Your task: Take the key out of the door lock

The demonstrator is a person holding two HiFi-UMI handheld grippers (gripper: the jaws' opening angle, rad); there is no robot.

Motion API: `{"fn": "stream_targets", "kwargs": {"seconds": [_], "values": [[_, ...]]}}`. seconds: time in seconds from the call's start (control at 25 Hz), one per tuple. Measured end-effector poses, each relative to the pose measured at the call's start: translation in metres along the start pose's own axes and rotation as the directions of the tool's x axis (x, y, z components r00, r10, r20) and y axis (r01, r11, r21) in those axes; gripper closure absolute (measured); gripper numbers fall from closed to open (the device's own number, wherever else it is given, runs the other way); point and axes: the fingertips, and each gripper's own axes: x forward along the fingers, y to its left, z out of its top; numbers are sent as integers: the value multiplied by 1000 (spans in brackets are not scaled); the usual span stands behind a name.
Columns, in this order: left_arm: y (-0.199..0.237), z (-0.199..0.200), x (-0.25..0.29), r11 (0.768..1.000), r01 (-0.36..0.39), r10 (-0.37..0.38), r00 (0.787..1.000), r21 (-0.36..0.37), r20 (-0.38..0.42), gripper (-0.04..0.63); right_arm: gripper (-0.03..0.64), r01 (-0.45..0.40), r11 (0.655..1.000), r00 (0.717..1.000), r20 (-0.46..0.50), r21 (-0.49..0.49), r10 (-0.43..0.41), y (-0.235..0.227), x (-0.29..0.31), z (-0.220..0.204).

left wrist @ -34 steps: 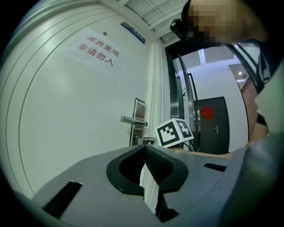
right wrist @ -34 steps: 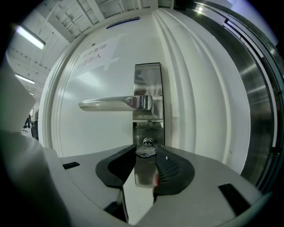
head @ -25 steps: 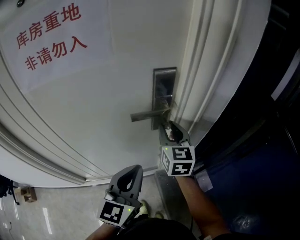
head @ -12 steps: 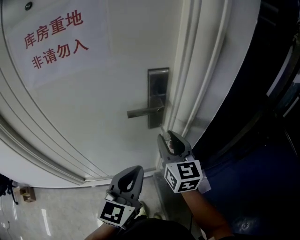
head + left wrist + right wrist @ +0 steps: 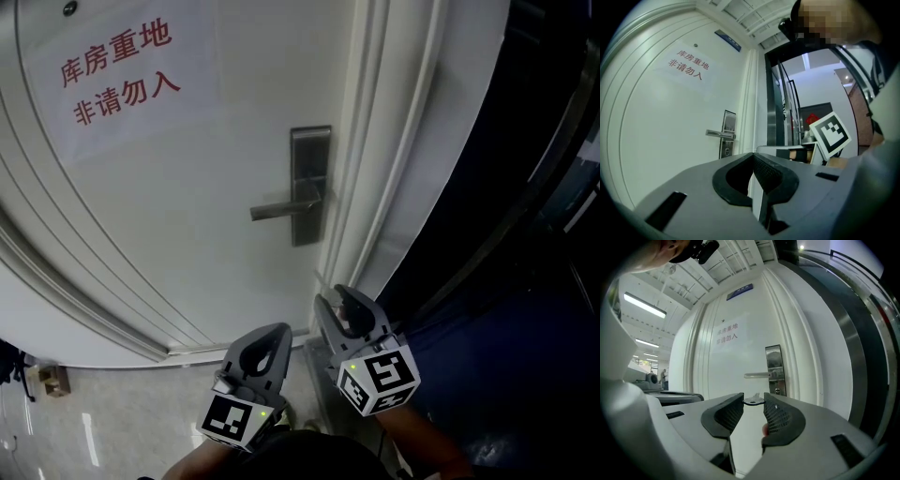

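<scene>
Door (image 5: 187, 216): white, smooth, painted look, low sheen; mouldings the same. Paper sign (image 5: 122, 70) on it: matt white sheet, red print. Lock plate (image 5: 309, 150): polished metal, mirror-bright near the top. Lever handle (image 5: 281, 208): metal, duller satin finish. Key (image 5: 753, 401): bare silvery metal, bright. Right gripper (image 5: 333, 302) and left gripper (image 5: 753, 157): smooth matt grey plastic shells; pads (image 5: 780, 416) darker, cross-hatched, rough. Marker cube (image 5: 380, 380): matt black-and-white faces. Floor (image 5: 112, 412), near left: pale tile, glossy, streaked with reflections. Metal post (image 5: 769, 103) right of door: grey, brushed-looking sheen.
</scene>
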Motion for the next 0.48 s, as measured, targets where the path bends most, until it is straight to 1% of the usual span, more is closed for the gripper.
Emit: {"fn": "stream_targets", "kwargs": {"seconds": [0.2, 0.48], "values": [[-7, 3, -3, 1000, -2, 2, 1000, 7, 9, 589, 479, -13, 999, 1000, -4, 32, 13, 7, -19, -5], [-16, 7, -6, 1000, 3, -3, 1000, 16, 18, 589, 479, -26, 999, 1000, 11, 19, 26, 17, -32, 0]]}}
